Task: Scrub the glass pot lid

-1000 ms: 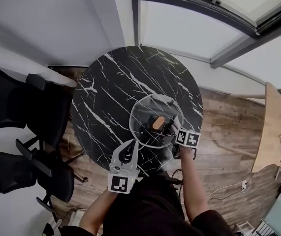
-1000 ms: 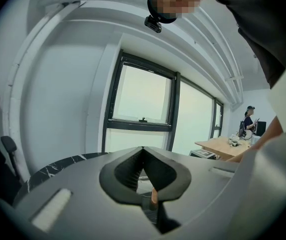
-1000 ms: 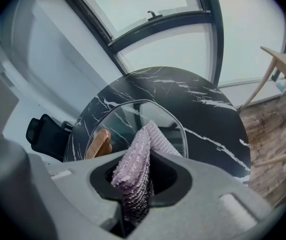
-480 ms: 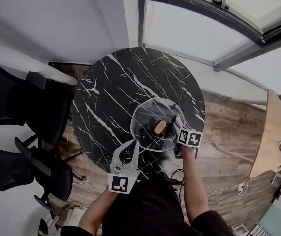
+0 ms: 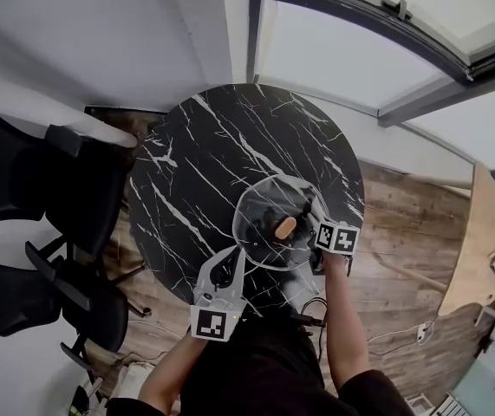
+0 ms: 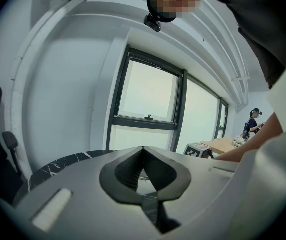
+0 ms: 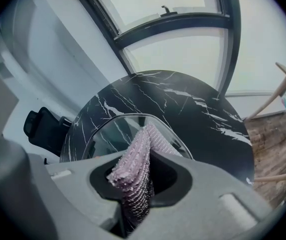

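Scrubbing seemed midway: the right claw clamped a pink knobbly scrubbing cloth over the round glass pot lid on the black marble bench, while the left claw, jaws together, pinched its rim.

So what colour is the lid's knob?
The knob is tan, like wood; head view shows it best.

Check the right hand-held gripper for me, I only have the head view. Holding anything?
Observer: Yes. The right hand-held gripper is shut on a pale purple scrub cloth, which points at the glass lid.
Operator: And the left?
Observer: On the left hand-held gripper the jaws meet at the tips. I can't tell whether they pinch the lid's rim.
Operator: Anyone else around?
Observer: A person stands far off, seen in the left gripper view.
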`<state>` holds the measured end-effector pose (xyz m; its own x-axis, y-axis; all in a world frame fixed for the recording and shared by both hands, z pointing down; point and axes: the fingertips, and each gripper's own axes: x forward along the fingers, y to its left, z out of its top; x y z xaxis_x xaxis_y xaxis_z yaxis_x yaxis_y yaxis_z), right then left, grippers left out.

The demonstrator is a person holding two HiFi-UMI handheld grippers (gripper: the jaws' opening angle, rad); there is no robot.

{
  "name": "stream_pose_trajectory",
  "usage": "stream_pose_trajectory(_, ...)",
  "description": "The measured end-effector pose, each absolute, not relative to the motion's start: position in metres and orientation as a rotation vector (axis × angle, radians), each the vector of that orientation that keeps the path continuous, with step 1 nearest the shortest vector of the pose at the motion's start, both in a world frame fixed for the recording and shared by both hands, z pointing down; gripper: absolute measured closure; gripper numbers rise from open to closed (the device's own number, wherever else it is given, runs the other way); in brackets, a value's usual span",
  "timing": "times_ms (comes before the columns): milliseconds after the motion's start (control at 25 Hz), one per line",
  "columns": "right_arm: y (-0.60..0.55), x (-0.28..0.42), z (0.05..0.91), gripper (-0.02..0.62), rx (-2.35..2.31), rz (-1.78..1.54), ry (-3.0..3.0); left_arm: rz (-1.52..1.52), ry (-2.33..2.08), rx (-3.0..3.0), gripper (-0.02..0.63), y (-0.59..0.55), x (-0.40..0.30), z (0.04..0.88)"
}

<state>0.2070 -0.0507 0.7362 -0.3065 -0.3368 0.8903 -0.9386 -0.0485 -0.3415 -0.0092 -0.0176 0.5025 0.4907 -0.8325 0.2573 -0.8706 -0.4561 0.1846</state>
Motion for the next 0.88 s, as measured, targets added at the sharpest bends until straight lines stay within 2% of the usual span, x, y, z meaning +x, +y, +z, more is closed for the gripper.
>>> stream_pose_trajectory(880, -0.108, 0.147, 0.735, 0.518, 1.186, 1.258, -1.748, 0.162, -1.500, 2.377, 0.603, -0.029, -0.047, 0.511)
